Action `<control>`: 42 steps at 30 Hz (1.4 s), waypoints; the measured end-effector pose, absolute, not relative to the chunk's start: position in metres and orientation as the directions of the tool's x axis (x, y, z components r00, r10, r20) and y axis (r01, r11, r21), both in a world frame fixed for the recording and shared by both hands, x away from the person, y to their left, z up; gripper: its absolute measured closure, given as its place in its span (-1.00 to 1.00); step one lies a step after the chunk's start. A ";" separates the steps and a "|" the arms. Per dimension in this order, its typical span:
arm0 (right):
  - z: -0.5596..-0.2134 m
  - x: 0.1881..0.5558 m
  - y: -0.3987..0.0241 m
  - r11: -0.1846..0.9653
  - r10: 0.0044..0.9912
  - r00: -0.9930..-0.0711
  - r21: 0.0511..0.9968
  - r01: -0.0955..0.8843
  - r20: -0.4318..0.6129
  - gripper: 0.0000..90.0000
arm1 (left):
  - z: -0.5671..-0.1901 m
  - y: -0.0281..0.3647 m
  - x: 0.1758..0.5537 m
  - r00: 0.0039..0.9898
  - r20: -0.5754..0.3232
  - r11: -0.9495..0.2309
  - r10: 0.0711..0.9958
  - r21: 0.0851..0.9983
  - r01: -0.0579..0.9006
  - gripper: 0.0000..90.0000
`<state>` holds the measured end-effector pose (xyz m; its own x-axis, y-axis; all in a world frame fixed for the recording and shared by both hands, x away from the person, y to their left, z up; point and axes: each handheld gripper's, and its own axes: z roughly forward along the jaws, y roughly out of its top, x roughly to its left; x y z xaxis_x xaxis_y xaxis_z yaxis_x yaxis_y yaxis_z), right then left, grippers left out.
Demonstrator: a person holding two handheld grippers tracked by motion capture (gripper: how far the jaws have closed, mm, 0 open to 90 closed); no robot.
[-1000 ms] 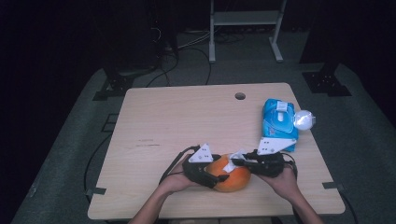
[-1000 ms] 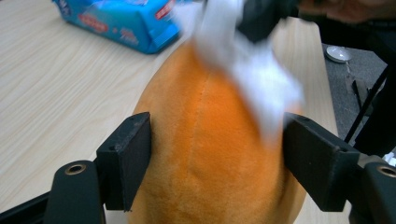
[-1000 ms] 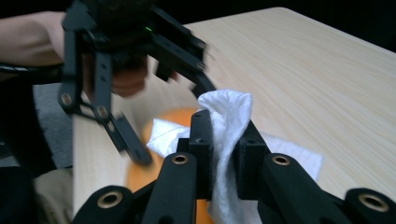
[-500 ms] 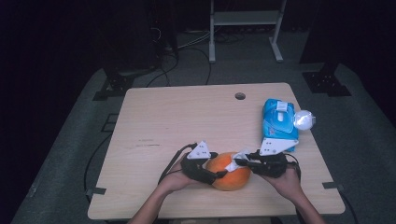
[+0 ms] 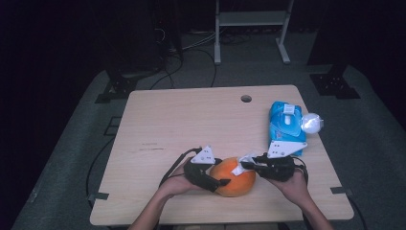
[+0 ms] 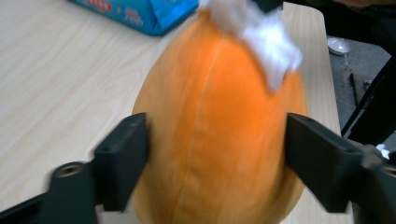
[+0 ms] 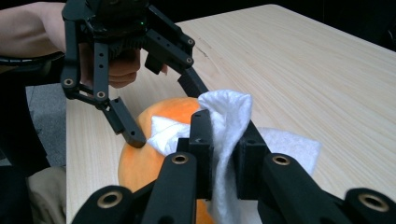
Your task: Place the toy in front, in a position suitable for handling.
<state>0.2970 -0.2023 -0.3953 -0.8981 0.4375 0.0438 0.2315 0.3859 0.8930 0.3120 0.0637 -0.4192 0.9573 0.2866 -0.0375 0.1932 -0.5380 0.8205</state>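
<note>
An orange pumpkin [image 5: 233,176] lay near the bottom middle of the frame, on the wooden table [image 5: 182,124]. The left gripper [image 5: 213,180] had its jaws around the pumpkin; they had just been opening and looked a bit apart from its sides. The right gripper [image 5: 245,165] was clamped on a white wipe [image 7: 229,116] that touched the pumpkin's top. A blue wipes pack [image 5: 286,120] lay at the right.

Your left gripper [image 5: 216,181] is just spreading its jaws wide; your right gripper [image 7: 223,154] is pinching, jaws nearly together.
</note>
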 end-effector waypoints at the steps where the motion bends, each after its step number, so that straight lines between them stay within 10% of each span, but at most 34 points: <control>1: -0.395 0.296 -0.201 0.384 0.434 -0.899 0.893 0.234 0.049 0.77 | -0.415 0.058 0.308 0.961 -0.016 -0.514 0.278 0.842 0.163 -0.61; 8: -0.392 0.295 -0.197 0.384 0.426 -0.904 0.898 0.217 0.036 0.77 | -0.420 0.062 0.311 0.957 -0.022 -0.514 0.288 0.840 0.174 -0.29; 23: -0.399 0.298 -0.202 0.365 0.423 -0.903 0.899 0.243 0.073 0.77 | -0.427 0.082 0.323 0.940 -0.098 -0.472 0.327 0.845 0.252 -0.27; 42: -0.398 0.300 -0.196 0.388 0.416 -0.904 0.880 0.274 0.098 0.77 | -0.417 0.042 0.287 0.981 0.054 -0.580 0.187 0.812 0.066 -0.32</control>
<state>0.3004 -0.1955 -0.3981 -0.9038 0.4164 0.0985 0.2745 0.3876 0.8800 0.2871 0.0420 -0.4175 0.9810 0.1866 0.0536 0.0659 -0.5796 0.8123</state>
